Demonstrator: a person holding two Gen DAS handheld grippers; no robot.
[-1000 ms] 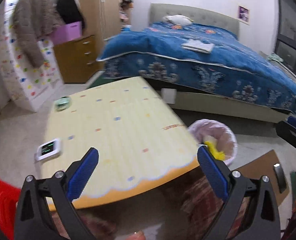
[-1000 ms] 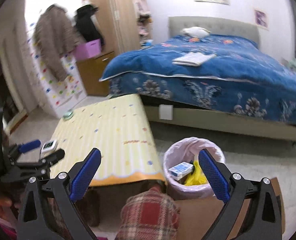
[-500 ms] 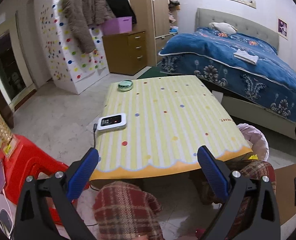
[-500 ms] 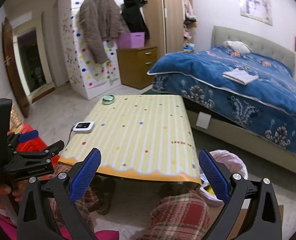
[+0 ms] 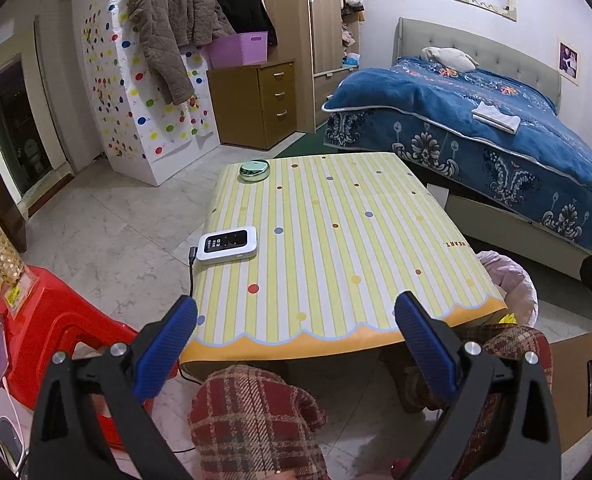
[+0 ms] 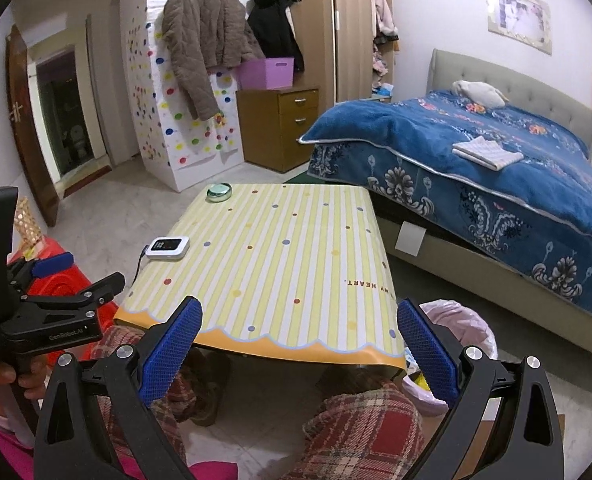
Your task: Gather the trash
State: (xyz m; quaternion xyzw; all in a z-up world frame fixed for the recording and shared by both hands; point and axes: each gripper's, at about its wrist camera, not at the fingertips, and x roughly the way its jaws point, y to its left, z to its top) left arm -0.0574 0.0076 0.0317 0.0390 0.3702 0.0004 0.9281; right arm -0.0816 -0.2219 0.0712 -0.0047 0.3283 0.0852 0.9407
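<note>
A bin with a pink liner (image 5: 510, 280) stands on the floor at the right side of the low table (image 5: 336, 240); it also shows in the right wrist view (image 6: 462, 330), with yellow trash just visible inside. My left gripper (image 5: 296, 332) is open and empty, held above the table's near edge. My right gripper (image 6: 299, 338) is open and empty, also above the near edge. The left gripper shows from the side in the right wrist view (image 6: 70, 276). The bin's inside is mostly hidden by the table and my fingers.
On the table lie a white device with a cable (image 5: 227, 243) and a round green tin (image 5: 254, 169). A red plastic stool (image 5: 36, 332) stands left, a blue-covered bed (image 5: 476, 128) right, a wooden drawer unit (image 5: 258, 104) behind. Plaid-clad knees sit under the table edge.
Both views have swung left and back from the bin to face the table squarely. Both grippers stay open and empty.
</note>
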